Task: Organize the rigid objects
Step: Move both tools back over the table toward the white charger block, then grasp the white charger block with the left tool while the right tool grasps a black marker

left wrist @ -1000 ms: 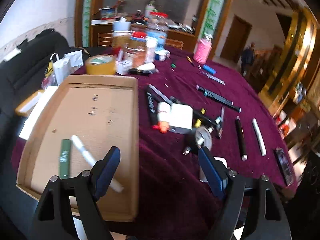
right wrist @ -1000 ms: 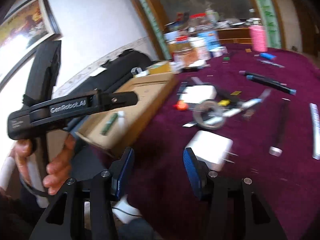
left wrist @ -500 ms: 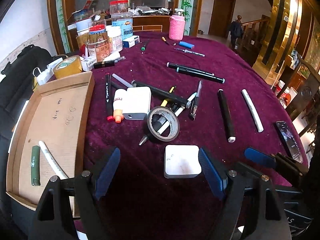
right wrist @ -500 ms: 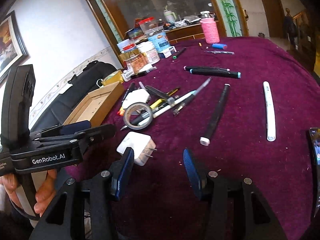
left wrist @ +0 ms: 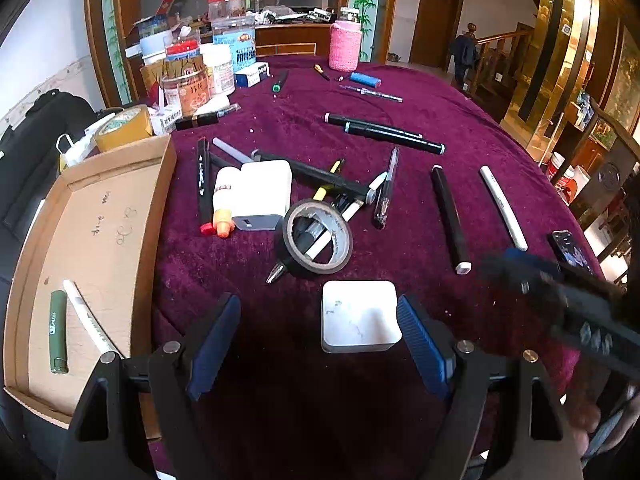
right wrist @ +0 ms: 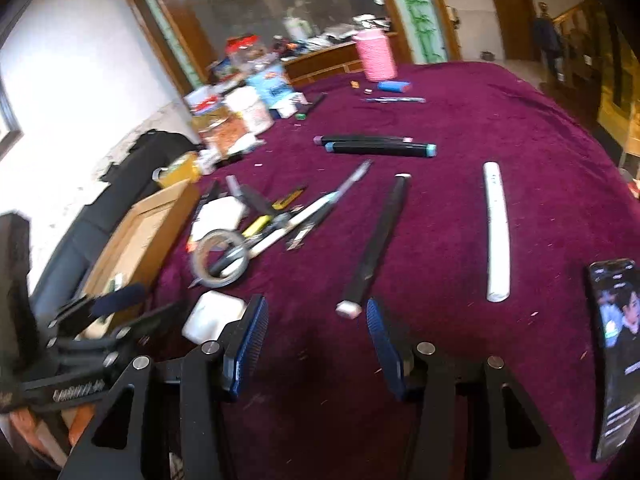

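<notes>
While only a green tube (left wrist: 58,332) and white pen (left wrist: 90,322) lie in the shallow cardboard tray (left wrist: 106,216), both the left gripper (left wrist: 320,340) and right gripper (right wrist: 316,344) gape empty over many pens, tape and chargers left on the maroon cloth (right wrist: 500,120).

This looks like a room in a private home. The worktop (left wrist: 460,120) wears a dark red velvet cloth, behind it stand a wooden sideboard (left wrist: 288,38) crowded with jars, and a wooden door (left wrist: 434,24). At the right there is probably a staircase railing (left wrist: 500,52).

The left gripper (left wrist: 320,338) now sits closer to the white charger block (left wrist: 360,316), which lies just inside its right finger. The right gripper (right wrist: 316,344) has swung rightward to face the black marker (right wrist: 376,244).
</notes>
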Demonstrator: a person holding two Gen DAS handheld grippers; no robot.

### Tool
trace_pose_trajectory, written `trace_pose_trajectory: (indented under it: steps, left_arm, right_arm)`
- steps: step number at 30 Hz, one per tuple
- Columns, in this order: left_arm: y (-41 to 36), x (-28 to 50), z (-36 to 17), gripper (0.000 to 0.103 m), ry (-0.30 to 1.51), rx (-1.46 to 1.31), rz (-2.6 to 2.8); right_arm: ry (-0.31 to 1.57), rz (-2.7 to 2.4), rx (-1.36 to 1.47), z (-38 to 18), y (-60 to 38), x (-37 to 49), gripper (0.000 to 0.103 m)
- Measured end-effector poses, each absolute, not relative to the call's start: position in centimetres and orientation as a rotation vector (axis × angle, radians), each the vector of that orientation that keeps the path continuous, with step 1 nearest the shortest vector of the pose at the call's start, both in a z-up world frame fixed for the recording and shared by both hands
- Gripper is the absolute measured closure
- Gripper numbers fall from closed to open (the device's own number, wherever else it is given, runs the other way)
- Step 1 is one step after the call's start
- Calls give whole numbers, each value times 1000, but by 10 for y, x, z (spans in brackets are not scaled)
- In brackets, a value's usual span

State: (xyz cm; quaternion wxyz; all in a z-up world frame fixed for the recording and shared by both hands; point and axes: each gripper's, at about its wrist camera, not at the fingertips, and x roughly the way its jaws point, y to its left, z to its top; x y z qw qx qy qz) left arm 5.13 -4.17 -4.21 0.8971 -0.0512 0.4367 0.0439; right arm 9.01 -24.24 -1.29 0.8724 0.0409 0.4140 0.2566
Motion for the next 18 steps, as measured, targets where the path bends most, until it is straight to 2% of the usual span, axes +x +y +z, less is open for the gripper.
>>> trace_pose_trajectory:
  steps: [5, 8, 18]
  left_arm:
    - [-35, 47, -43, 24, 888, -123, 65]
    - [-34, 45, -47, 24, 904, -122, 57]
    - [-50, 56, -58, 24, 924, -117, -29]
  right_arm:
    - [888, 480, 90, -12, -241, 114, 50]
    - [901, 465, 73, -14, -231, 127, 65]
    - [925, 363, 135, -32, -229, 167, 67]
